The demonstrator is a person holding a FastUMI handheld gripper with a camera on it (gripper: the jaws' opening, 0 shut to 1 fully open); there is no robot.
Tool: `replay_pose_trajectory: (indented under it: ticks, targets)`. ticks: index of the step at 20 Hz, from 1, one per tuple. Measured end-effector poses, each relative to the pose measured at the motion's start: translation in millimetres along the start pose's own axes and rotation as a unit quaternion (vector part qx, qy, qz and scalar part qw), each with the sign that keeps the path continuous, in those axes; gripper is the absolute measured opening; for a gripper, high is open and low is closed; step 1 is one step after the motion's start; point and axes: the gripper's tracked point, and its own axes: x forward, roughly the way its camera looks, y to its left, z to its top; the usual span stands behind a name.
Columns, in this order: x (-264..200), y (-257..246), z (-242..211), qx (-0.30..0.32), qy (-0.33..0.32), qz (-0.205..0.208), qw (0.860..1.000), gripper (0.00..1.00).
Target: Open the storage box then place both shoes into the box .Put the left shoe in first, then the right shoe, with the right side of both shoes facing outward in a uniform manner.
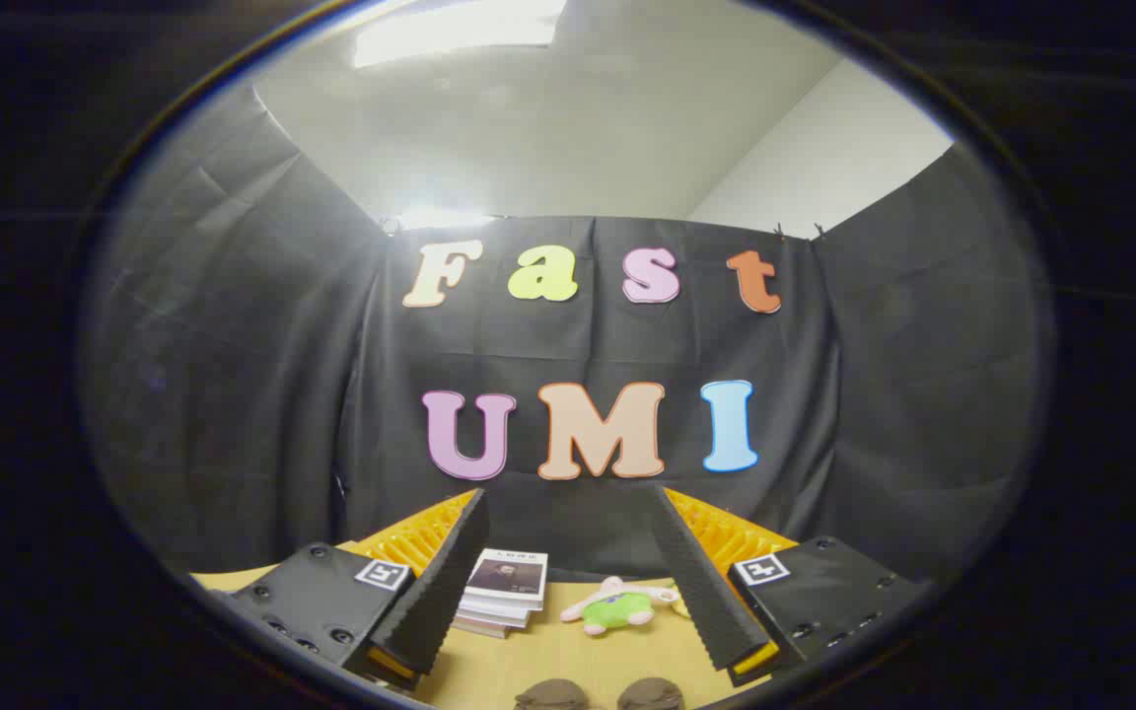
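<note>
Shoes (pixel 596 694) sat low between your gripper's fingers, just two rounded brownish tops peeking up side by side at the near end of the table (pixel 578 656); so little of them showed that I could only guess they were the pair, and I could not tell left from right or which way they faced. You held the gripper (pixel 568 567) raised and tipped upward, so that it looked mostly at the booth wall and ceiling, which suggested you had not yet begun the work and were starting from a high, neutral pose above the pair. Its fingers stood wide apart and held nothing, a sensible readiness, since the first job was to open the storage box, and that called for free fingers. I could not place the box from that pose. Beyond the fingers, a stack of books (pixel 503 589) lay on the table just ahead of the left finger, and a small plush toy (pixel 619 605) in green and pink rested near it towards the right finger, both well clear of the shoes and playing no part in the task. In my judgement you needed to tilt the gripper down next to find the box and its lid before touching either shoe.
</note>
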Motion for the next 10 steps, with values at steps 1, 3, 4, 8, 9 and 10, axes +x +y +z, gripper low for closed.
replay_pose_trajectory:
  ticks: [1, 3, 4, 8, 9, 10]
  targets:
    - [2.0, 1.6, 0.2, 0.0, 0.0, 0.003, 1.0, 1.0]
    - [3.8, 2.4, 0.9, 0.0, 0.0, 0.007, 1.0, 1.0]
    - [4.1, 3.8, 0.5, 0.001, 0.0, 0.009, 1.0, 1.0]
    - [5.2, 4.8, -1.9, 0.002, 0.001, 0.014, 1.0, 1.0]
    - [5.8, 4.8, -1.6, 0.001, 0.002, 0.013, 1.0, 1.0]
    - [6.8, 3.2, -2.5, 0.0, 0.003, 0.013, 1.0, 1.0]
